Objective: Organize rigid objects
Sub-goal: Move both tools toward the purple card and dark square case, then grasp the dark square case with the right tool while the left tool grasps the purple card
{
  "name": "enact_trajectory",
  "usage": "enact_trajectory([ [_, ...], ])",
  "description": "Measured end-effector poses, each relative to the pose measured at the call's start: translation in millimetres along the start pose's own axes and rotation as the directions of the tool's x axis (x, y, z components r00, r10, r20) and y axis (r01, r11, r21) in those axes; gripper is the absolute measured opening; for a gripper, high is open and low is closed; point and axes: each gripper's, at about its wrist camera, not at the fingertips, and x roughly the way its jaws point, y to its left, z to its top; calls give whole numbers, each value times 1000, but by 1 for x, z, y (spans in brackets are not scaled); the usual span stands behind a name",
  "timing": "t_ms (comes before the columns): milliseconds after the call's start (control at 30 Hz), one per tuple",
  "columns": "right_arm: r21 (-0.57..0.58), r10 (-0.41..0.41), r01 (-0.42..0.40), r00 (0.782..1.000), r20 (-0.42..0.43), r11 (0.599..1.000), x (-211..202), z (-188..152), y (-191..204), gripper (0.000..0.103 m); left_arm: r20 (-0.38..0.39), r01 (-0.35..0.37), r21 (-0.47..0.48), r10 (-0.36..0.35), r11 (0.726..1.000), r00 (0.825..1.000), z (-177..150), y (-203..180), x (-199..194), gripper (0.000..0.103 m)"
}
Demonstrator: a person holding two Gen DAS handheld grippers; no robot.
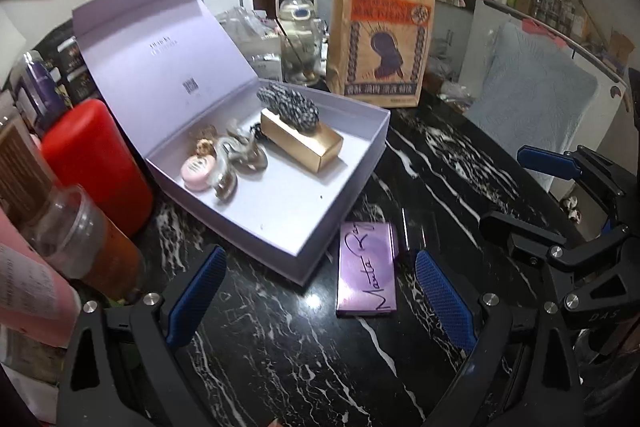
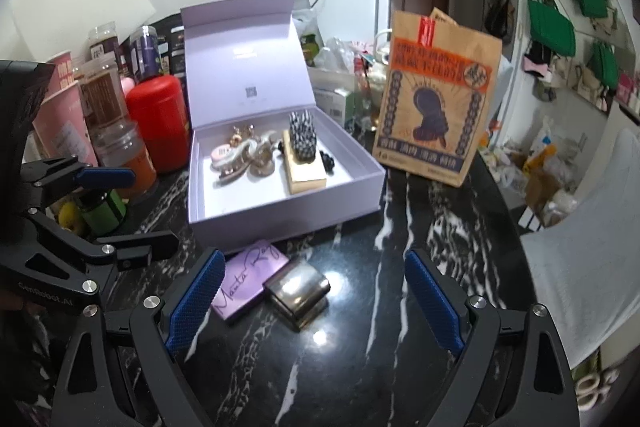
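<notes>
While the lavender box already holds a gold case with a spiky black-and-white clip on it, some hair claws and a pink compact, two pieces are waiting outside it on the black marble bench: the purple palette, just in front of the box, and the shiny metal case, touching the palette's edge. So I reckon we're well past halfway, with those two left to load. My right hand-held gripper is spread wide, nothing in it, the metal case and part of the palette lying between its blue pads. My left hand-held gripper is spread wide and empty too, the palette near its right pad. A paper bag stands beyond the box.
</notes>
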Motion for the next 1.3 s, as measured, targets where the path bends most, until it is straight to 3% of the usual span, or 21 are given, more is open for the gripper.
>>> enact_trajectory([
  [133,3,-16,16,1000,-19,1000,6,-12,-1,92,-14,-6,4,6,1000,1000,-8,-2,10,97],
  [667,64,19,-10,990,-136,998,37,-42,-7,92,-105,128,-54,-133,990,986,-40,1,45,97],
  [1133,93,93,-76,976,-197,993,79,-33,-5,92,-126,98,-70,-106,993,986,-49,21,53,97],
  [1300,75,105,-91,973,-206,993,94,-29,0,92,-129,135,-58,-142,989,981,-48,22,56,97],
])
